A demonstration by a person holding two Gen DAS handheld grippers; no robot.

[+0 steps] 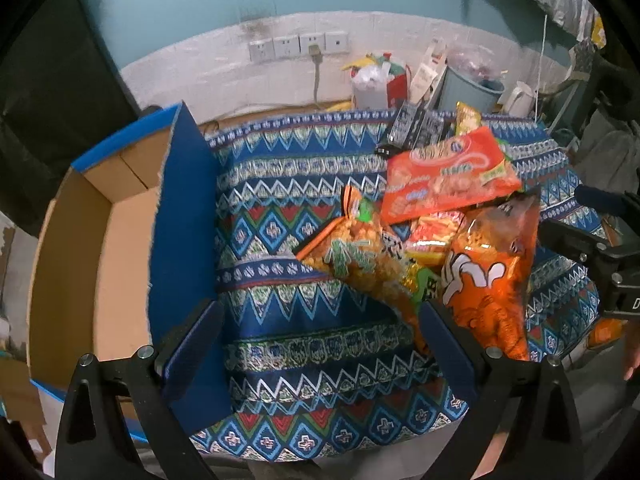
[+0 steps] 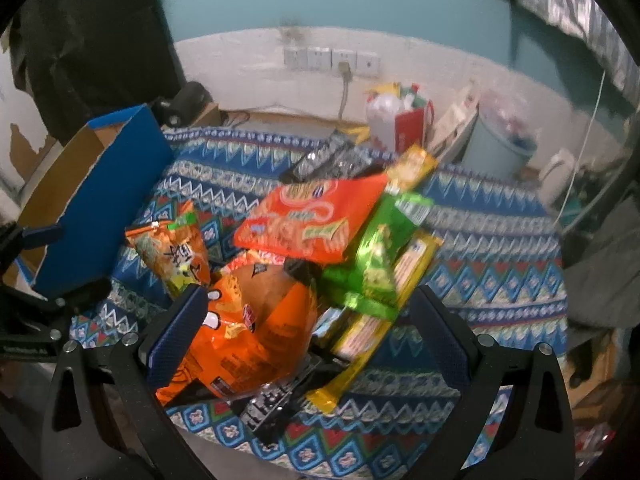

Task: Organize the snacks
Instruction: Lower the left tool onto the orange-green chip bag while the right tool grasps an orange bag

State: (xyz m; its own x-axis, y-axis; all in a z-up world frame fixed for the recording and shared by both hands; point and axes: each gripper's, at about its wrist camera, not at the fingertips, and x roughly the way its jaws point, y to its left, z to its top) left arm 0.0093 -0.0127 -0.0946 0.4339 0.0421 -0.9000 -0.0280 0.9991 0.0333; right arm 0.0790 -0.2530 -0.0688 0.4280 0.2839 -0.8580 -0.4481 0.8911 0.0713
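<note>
A pile of snack bags lies on a patterned blue cloth. A puffy orange bag sits at its near side, also in the right wrist view. A flat red-orange packet lies on top, beside a green bag and a yellow packet. An open blue cardboard box stands at the left. My left gripper is open over the cloth, empty. My right gripper is open around the orange bag and the pile.
Black packets lie at the pile's far end. Behind the table stand a blue bin, a white bag, a kettle and wall sockets. The right gripper shows at the left view's right edge.
</note>
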